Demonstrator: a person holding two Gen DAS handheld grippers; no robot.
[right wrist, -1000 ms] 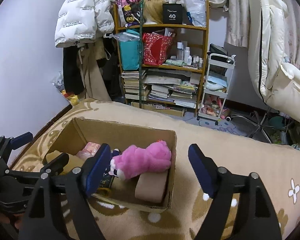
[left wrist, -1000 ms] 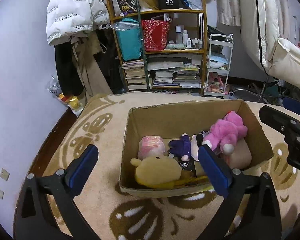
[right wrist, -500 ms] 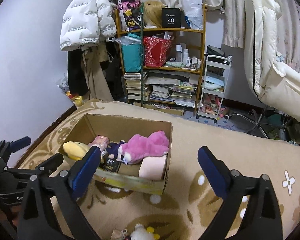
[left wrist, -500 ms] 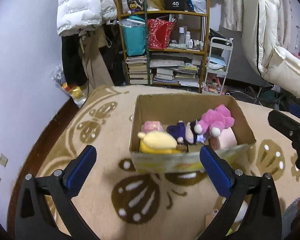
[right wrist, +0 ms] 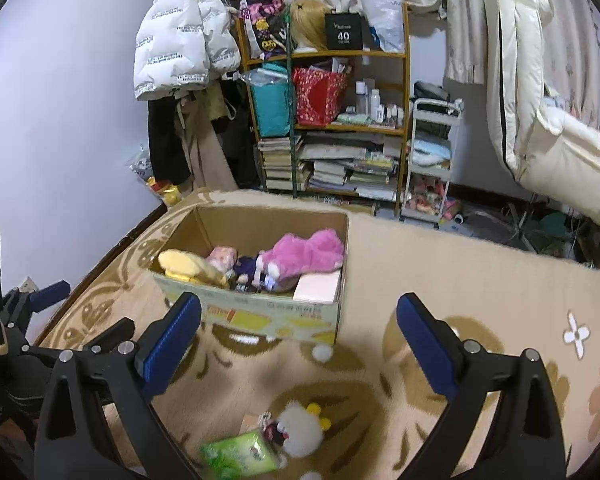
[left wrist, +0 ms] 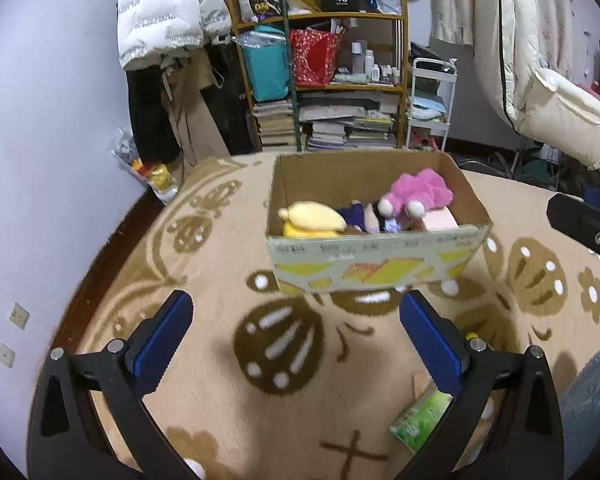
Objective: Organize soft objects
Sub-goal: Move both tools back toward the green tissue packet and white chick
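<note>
A cardboard box [left wrist: 376,264] [right wrist: 260,312] stands on the patterned rug. It holds a pink plush [left wrist: 420,192] [right wrist: 308,252], a yellow plush [left wrist: 312,218] [right wrist: 184,266], a small purple doll [left wrist: 356,216] and a pale pink block [right wrist: 318,286]. On the rug nearer to me lie a white fluffy toy [right wrist: 300,426] and a green packet [right wrist: 240,454] [left wrist: 420,426]. My left gripper [left wrist: 296,336] is open and empty, short of the box. My right gripper [right wrist: 300,344] is open and empty, above the white toy.
A crowded shelf [left wrist: 332,80] of books and bags stands behind the rug, with a white trolley [left wrist: 428,108] beside it. Coats hang at the left wall. A white padded chair [right wrist: 540,100] is at the right. A blue fuzzy thing [left wrist: 592,392] lies at right.
Both grippers have pulled back and away from the box, which now sits farther off. The white toy and green packet on the rug have come into view.
</note>
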